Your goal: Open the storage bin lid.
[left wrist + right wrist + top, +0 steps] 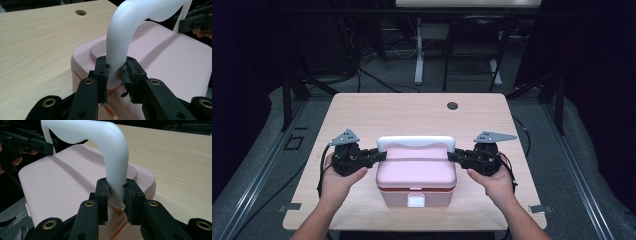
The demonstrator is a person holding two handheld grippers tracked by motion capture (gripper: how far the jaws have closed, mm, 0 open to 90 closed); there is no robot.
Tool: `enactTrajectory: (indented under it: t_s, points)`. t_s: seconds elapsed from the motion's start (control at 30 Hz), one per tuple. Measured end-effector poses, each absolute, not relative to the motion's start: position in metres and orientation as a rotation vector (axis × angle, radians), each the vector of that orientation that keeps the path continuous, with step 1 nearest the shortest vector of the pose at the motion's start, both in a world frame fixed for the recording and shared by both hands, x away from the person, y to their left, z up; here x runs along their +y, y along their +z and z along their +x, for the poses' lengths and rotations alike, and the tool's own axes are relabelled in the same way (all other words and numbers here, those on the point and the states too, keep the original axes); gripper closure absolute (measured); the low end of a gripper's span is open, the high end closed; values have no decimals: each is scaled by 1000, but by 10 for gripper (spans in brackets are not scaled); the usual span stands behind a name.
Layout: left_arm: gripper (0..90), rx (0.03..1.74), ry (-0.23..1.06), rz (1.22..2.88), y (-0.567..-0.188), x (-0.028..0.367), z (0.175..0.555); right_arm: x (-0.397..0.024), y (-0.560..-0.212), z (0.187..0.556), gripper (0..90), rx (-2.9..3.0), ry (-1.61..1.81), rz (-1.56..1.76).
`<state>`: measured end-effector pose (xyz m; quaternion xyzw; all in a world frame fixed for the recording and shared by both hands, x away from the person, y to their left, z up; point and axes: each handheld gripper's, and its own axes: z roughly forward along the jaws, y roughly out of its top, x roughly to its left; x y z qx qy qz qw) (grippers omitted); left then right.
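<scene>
From the high view I look forward and down over the whole table (362,115), from above the person's side. My left gripper view sits close behind its jaws, looking along them at the white handle (125,32) of the pink box (175,67). My right gripper view faces that same handle (110,147) from the opposite end, equally near.

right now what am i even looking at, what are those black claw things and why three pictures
A person sits at a wooden table holding a hand-operated gripper in each hand. The high view looks down from above; the other two pictures come from cameras riding on each gripper. On the table stands a pink box with a white handle. The left gripper clamps one end of the handle, and the right gripper clamps the other end. A small round hole sits near the table's far edge.
</scene>
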<state>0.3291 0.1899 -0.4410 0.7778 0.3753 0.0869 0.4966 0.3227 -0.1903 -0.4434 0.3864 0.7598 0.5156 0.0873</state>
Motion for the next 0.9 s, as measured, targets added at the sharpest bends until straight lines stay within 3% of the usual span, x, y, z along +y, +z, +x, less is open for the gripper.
enactTrajectory:
  t_s: [0.9]
  points:
    - [687,893,217,1865,-434,199,324,-190,-436,326,744,2249,1554,1178]
